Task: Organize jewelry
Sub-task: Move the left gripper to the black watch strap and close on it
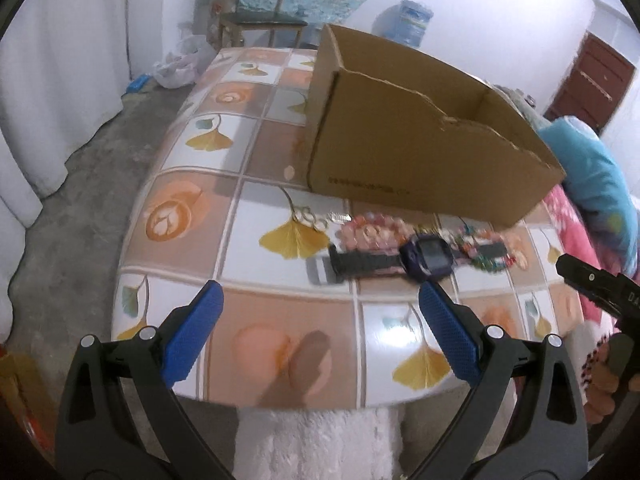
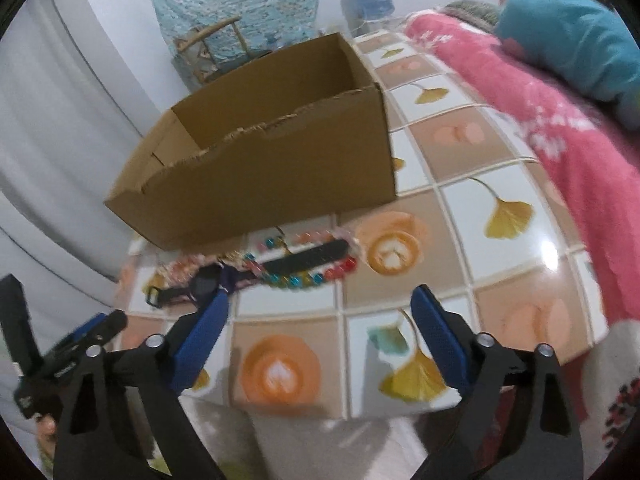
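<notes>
Brown corrugated cardboard box (image 1: 420,152), open-topped with a ragged torn front edge, sits on a glossy tiled tabletop (image 1: 192,184) printed with yellow ginkgo leaves and orange latte-art circles. Nothing can be seen inside the box from either view.

Jewelry lies in a loose cluster on the table just in front of the box's near wall:
- purple-cased smartwatch with a black strap (image 1: 420,258), lying flat, strap stretched leftward in the left wrist view
- pink and peach beaded bracelet (image 1: 372,228), partly under the watch
- multicoloured bead strand, red, teal and yellow (image 2: 316,274), just beside the watch strap
- small gold-and-silver trinket (image 1: 310,216), left of the bracelet in the left view; details too blurred to tell

Left gripper (image 1: 320,320), black frame with blue textured pads, hangs over the near table edge; jaws stand wide, nothing between them. Right gripper (image 2: 324,320), same build, also hangs over the near edge, short of the cluster; jaws wide apart and empty, its left pad overlapping the watch in the right wrist view, contact unclear.

Pink floral blanket (image 2: 560,128) and teal cushion (image 2: 568,32) border the table on one side.
</notes>
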